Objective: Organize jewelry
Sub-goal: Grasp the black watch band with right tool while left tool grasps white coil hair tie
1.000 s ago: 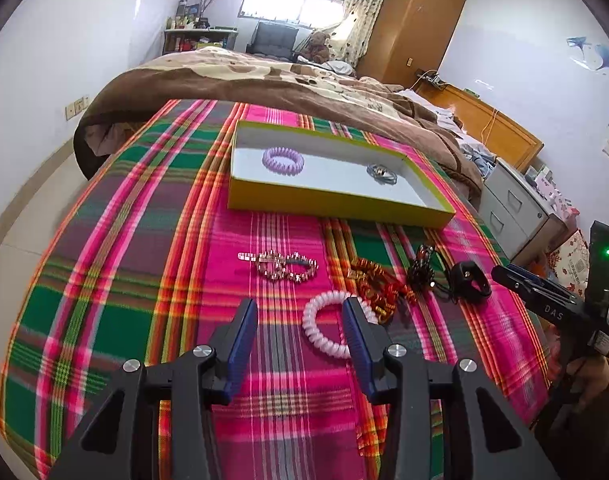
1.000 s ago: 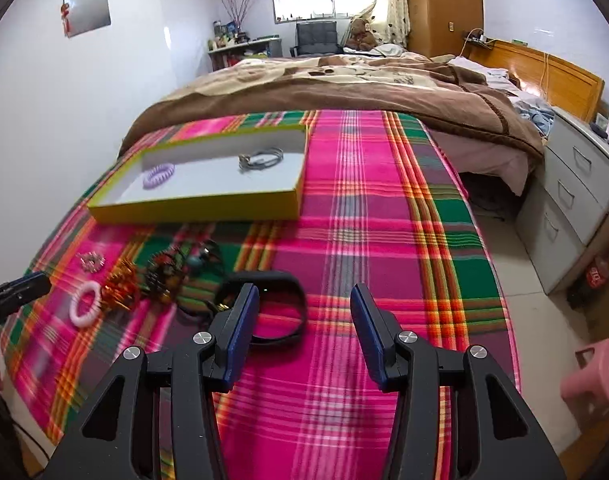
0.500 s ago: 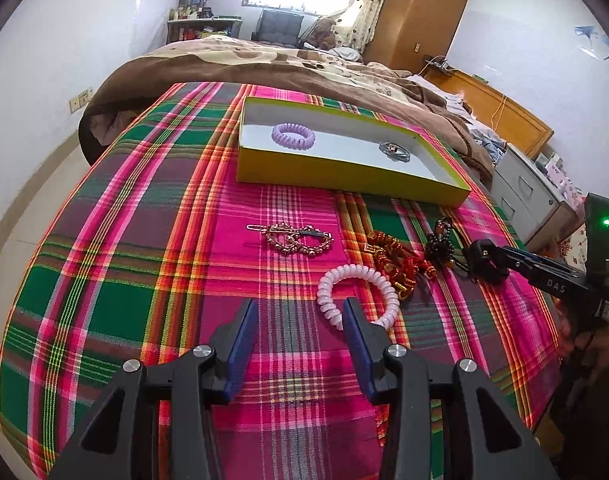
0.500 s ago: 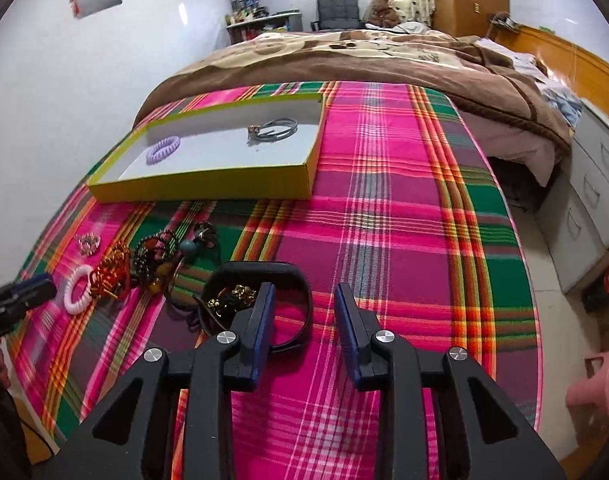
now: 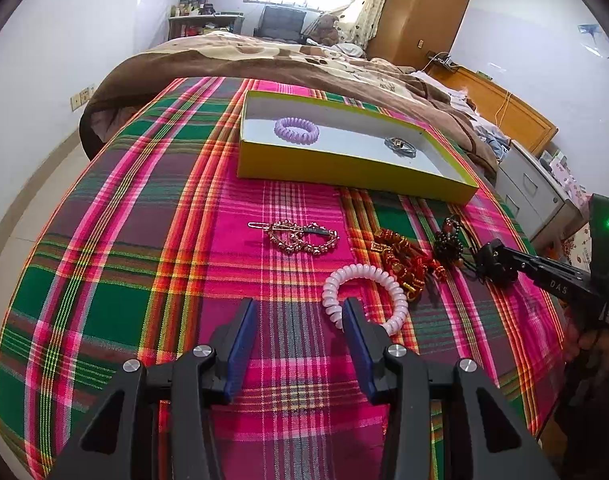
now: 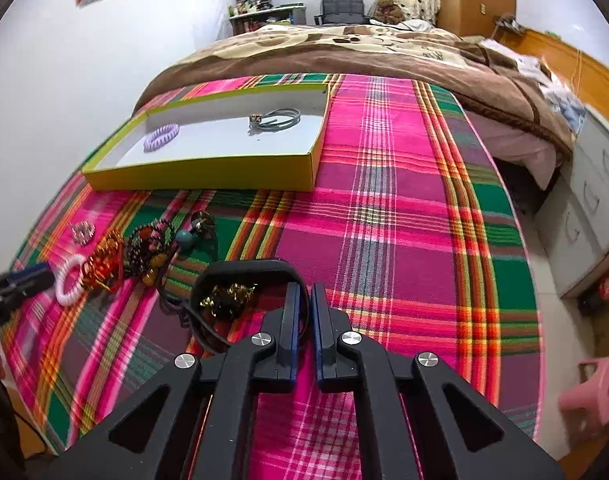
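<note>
My right gripper (image 6: 308, 292) is shut on the right side of a black band (image 6: 244, 270) that lies on the plaid bedspread; a small gold piece (image 6: 228, 300) sits inside the band's loop. The left wrist view shows that same right gripper (image 5: 496, 264) low on the cloth at the right. My left gripper (image 5: 300, 308) hangs open over bare cloth, and a white spiral hair tie (image 5: 364, 280) lies just beside its right finger. A yellow box (image 5: 344, 168) farther back holds a purple spiral tie (image 5: 296, 130) and a grey bracelet (image 5: 400, 146).
A beaded hair clip (image 5: 300, 236), a red and gold ornament (image 5: 400, 260) and dark beads (image 5: 448, 240) lie in a row between the box and the grippers. A brown blanket (image 5: 264, 64) covers the far bed. Drawers (image 6: 592, 200) stand right of the bed.
The right gripper's jaws went from wide apart to closed on the black band's right side. The left gripper stayed open near the white hair tie.
</note>
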Available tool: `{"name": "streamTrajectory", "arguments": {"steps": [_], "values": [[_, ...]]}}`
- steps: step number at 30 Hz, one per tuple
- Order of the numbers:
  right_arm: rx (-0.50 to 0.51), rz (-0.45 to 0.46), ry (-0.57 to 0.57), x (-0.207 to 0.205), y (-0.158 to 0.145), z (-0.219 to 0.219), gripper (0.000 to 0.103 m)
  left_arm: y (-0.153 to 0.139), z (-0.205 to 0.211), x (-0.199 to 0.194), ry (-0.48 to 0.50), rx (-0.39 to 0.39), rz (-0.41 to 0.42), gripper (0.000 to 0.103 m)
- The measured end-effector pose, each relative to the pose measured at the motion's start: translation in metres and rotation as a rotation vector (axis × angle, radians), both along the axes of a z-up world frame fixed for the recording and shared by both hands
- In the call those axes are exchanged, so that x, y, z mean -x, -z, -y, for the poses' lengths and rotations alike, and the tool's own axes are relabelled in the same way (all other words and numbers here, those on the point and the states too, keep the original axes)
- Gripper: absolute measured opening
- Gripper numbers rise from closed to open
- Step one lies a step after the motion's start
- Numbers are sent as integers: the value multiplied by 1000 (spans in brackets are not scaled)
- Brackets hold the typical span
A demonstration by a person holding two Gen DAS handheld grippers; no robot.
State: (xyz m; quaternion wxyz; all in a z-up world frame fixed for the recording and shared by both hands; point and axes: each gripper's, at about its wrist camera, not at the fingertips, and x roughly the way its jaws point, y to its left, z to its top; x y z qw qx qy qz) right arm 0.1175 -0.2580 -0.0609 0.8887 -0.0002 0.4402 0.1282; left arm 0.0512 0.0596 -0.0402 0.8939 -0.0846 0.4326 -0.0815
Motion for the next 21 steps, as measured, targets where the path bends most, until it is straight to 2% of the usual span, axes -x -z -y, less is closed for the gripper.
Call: {"name": "streamTrajectory", "arguments": {"steps": [9, 13, 15, 21], "values": [[-71, 44, 39, 5, -13, 6, 5, 2, 10, -5, 35, -21, 3, 43], [-98, 65, 57, 7, -20, 9, 5, 2, 21, -5, 52, -94, 14, 43], [-108, 74, 52, 9, -24, 7, 5, 3, 23, -5, 58, -89, 12, 43], [-107, 81, 33, 14, -26, -2, 5, 3, 31, -6, 71, -157, 22, 43]]}}
